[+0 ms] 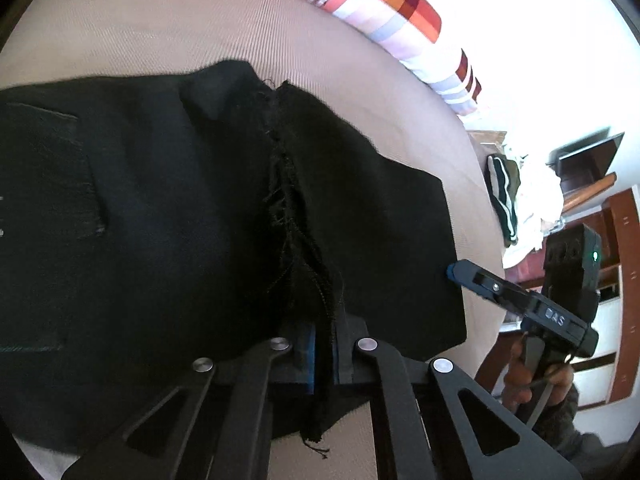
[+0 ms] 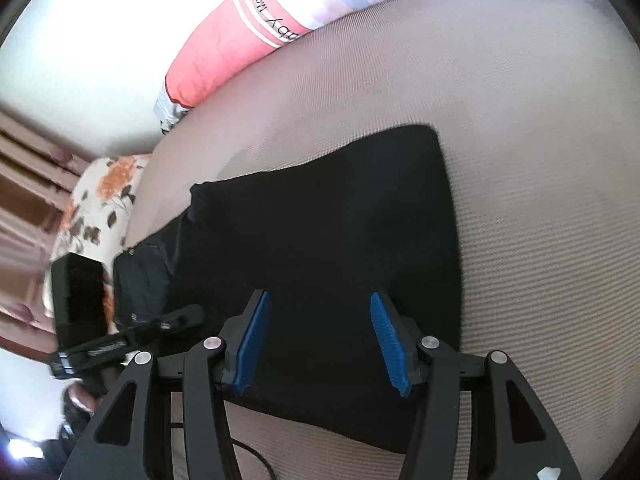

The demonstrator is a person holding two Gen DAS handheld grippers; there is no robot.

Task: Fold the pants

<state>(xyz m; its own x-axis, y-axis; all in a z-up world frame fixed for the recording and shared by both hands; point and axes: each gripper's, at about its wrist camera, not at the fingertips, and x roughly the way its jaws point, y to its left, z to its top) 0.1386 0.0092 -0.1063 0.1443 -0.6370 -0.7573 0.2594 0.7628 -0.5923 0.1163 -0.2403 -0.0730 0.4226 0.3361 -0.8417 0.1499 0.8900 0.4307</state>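
Outward from the black pants (image 1: pixel 168 208), a beige ribbed mattress (image 1: pixel 168 24) is seen carrying them, with a pink, white and checked pillow (image 2: pixel 240 40) along its far edge and a floral cushion (image 2: pixel 100 200) at one corner. Beyond the mattress edge, a heap of clothes (image 1: pixel 516 200) and brown wooden shelving (image 1: pixel 616 240) are made out against a bright, washed-out room.

The left gripper (image 1: pixel 324 364) is closed tight, and a raised ridge of the pants, where a frayed seam (image 1: pixel 288 208) runs, is pinched between its blue pads. The right gripper (image 2: pixel 322 344) is held roughly half open over a flat, smooth part of the pants near the mattress's near edge; cloth is seen between its blue pads (image 2: pixel 254 344), but nothing is clamped. A hand (image 1: pixel 532 380) is seen on its handle.

The pants are spread flat, dark and matte, with a patch pocket (image 1: pixel 52 176) visible and loose threads along the seam.
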